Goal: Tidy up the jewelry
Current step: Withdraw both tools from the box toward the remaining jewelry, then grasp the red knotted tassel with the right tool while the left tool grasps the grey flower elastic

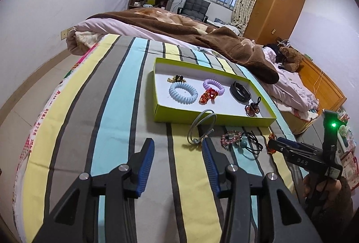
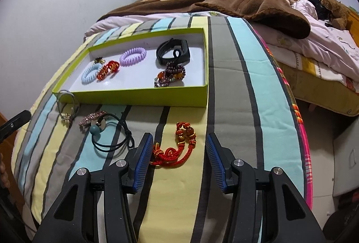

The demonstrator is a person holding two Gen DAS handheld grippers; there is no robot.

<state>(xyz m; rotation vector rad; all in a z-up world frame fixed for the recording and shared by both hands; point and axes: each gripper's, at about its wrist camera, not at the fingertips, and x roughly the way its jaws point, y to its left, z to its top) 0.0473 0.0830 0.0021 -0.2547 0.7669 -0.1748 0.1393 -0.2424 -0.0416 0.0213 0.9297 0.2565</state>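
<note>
A green tray [image 1: 208, 118] [image 2: 134, 97] on the striped bedspread holds a light blue coil tie [image 1: 182, 91], a purple coil tie [image 2: 133, 56], a red knot [image 2: 107, 69], a black band [image 2: 172, 51] and a beaded bracelet [image 2: 170, 73]. In front of it lie a grey bangle [image 1: 195, 122], a pink sparkly band [image 2: 92, 118], a black tie with a teal bead [image 2: 112, 137] and a red cord bracelet [image 2: 179, 148]. My left gripper [image 1: 178, 144] is open and empty, its right fingertip just short of the bangle. My right gripper [image 2: 178, 138] is open, with the red cord bracelet lying between its fingers, untouched.
A brown blanket [image 1: 235, 48] is heaped behind the tray. The bed's edge drops to the floor [image 2: 323, 153] on the right. A teddy bear [image 2: 334, 7] sits on the second bed. A person's hand [image 1: 314, 187] holds the right gripper [image 1: 274, 144].
</note>
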